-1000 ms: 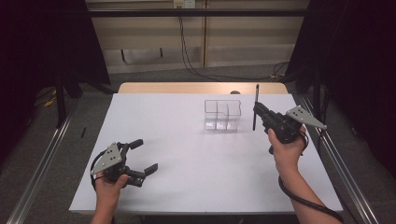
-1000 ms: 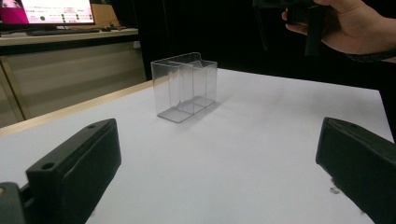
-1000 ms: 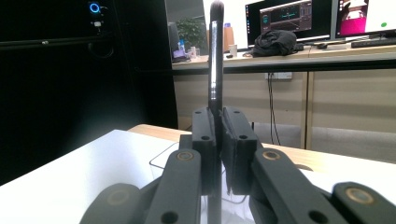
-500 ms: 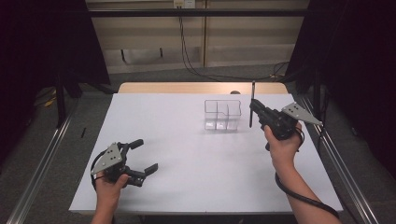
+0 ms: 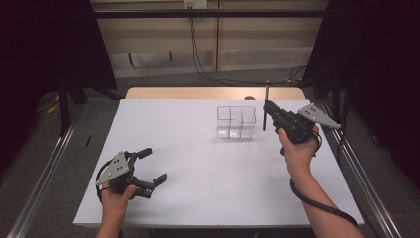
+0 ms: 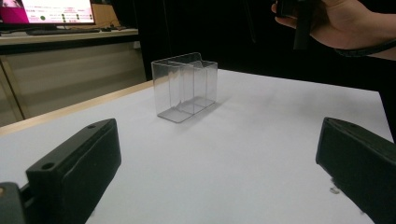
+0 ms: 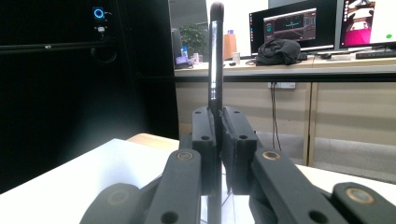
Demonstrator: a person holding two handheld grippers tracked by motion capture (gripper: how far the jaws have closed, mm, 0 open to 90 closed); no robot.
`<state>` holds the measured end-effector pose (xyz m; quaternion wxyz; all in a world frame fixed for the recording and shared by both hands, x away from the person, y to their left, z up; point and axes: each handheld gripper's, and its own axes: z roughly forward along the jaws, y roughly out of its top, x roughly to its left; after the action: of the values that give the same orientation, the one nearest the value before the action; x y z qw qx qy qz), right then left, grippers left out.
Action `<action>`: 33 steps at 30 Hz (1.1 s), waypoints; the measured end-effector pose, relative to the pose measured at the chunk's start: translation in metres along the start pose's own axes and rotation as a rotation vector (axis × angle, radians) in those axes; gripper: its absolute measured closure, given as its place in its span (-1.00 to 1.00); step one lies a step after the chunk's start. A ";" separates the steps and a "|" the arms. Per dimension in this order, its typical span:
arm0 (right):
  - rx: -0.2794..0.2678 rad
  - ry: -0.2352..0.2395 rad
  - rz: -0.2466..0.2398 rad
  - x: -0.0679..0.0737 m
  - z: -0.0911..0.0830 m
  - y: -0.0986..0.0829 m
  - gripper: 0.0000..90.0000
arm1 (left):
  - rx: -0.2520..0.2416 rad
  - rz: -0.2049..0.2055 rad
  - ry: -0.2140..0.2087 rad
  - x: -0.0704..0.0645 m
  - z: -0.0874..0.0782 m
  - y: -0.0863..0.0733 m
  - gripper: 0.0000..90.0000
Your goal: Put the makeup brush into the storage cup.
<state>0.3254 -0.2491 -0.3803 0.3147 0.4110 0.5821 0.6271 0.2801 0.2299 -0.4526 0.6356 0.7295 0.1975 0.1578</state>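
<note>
**Pen held upright beside the clear organizer**

The right gripper (image 5: 269,110) was clenched on a thin black pen (image 5: 267,101), held upright just right of the clear divided organizer (image 5: 236,121) on the white table (image 5: 198,168); the left gripper (image 5: 151,166) lay well nearer the person than the organizer, jaws spread, grasping nothing.

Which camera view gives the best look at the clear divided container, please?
The left gripper view: the clear container stands close and unobstructed, dividers plain. The high view shows it small, beside the right gripper; the right gripper view gives no clear sight.
</note>
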 end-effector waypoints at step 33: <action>-0.020 -0.016 -0.009 -0.008 0.019 0.006 0.88 | 0.001 -0.001 0.000 0.000 0.000 0.000 -1.00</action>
<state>0.3459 -0.2476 -0.3759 0.3263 0.4103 0.5749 0.6282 0.2801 0.2300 -0.4531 0.6351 0.7298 0.1978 0.1575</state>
